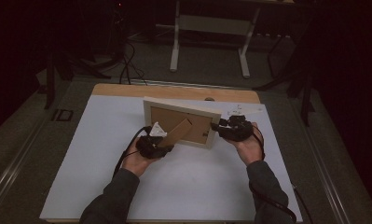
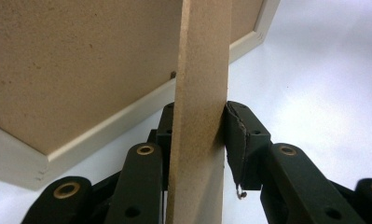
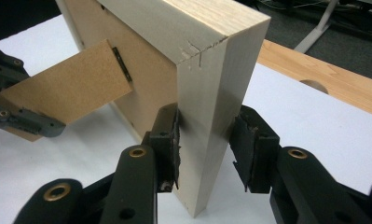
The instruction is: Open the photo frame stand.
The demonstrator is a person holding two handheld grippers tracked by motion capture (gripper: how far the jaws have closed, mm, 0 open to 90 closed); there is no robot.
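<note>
Left gripper (image 2: 200, 135): pinching the stand flap (image 2: 200, 93).
Right gripper (image 3: 204, 144): clamped across the frame (image 3: 211, 93) edge.
Beyond frame: white sheet (image 1: 104, 140), floor cables (image 1: 127, 65).

Dark grey long sleeves (image 1: 111, 198). Hand-held gripper (image 2: 200, 135): black jaws, brass-coloured pivot rivets (image 2: 145, 150), frayed black pads (image 2: 235, 140), trailing black cable (image 1: 274, 203).

both forearms reaching in from the near edge, left gripper (image 1: 161, 140) left of centre with jaws clamped tight, right gripper (image 1: 223, 126) to its right, level, jaws pressed closed, hands apart
</note>
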